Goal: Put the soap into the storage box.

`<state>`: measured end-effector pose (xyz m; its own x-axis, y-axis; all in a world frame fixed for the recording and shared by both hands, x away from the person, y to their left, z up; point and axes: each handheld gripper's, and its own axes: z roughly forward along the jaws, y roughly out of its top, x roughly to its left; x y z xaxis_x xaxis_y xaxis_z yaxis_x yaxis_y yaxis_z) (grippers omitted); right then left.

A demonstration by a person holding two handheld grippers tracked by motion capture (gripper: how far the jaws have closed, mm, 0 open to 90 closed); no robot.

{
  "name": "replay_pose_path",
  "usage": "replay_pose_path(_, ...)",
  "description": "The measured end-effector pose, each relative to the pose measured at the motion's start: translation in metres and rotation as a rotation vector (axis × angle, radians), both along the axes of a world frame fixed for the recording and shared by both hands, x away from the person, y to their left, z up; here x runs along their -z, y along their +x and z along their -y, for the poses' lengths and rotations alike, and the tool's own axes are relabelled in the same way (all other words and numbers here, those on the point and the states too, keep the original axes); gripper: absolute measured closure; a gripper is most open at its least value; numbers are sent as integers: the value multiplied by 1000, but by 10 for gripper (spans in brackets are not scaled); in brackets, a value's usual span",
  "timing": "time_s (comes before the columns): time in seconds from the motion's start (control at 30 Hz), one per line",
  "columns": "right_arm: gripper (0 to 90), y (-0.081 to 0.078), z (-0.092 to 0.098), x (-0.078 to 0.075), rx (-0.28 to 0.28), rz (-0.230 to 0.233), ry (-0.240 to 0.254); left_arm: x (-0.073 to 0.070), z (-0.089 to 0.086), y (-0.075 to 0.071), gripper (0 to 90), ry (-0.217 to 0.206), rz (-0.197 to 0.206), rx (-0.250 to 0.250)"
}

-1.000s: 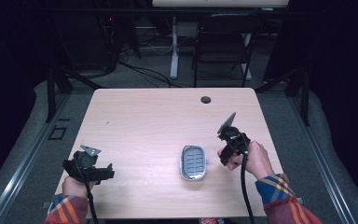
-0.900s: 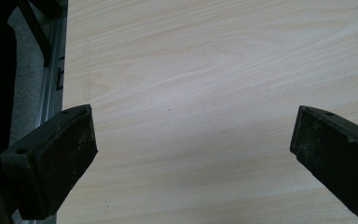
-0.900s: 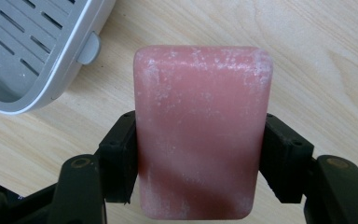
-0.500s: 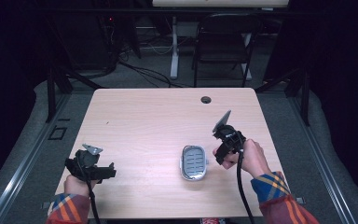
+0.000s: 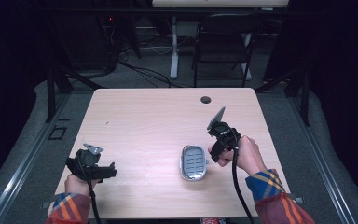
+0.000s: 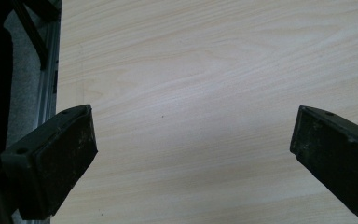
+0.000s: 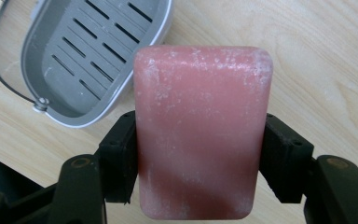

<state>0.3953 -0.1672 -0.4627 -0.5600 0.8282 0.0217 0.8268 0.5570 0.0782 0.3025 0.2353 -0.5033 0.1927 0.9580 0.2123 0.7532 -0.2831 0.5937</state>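
Right gripper [image 7: 200,154]: clamped on pink soap [image 7: 200,130], held just right of the empty grey dish [image 5: 193,162]. Left gripper [image 6: 191,154]: jaws apart, idle at near left. Likely next: lower soap into dish

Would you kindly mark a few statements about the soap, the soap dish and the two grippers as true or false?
1. The right gripper is shut on the pink soap bar. True.
2. The soap bar lies in the grey soap dish. False: the dish's slotted tray is empty and the bar is held in the jaws beside it.
3. The left gripper is open over bare table. True.
4. The left gripper holds the soap dish. False: nothing sits between its jaws; in the high view the dish rests on the table near the right gripper.
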Motion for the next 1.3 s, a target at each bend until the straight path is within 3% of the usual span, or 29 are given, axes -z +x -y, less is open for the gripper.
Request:
replay_pose_path(0.5, 373, 4, -26, -2, -24, 3, 5, 0, 0, 0, 2, 0, -1, 2)
replay_pose_path(0.57, 373, 6, -30, -2, -45, -10, -14, 0, 0, 0, 2, 0, -1, 2)
replay_pose_path(1.13, 373, 14, -57, 13, -63, -53, -25, 1, 0, 1, 2, 0, 0, 4)
replay_pose_path(1.23, 373, 14, -60, 17, -41, -47, -14, 1, 0, 1, 2, -2, 2, 2)
replay_pose_path(1.3, 373, 15, -62, 18, -51, -61, -33, 1, 0, 1, 2, -2, 0, 2)
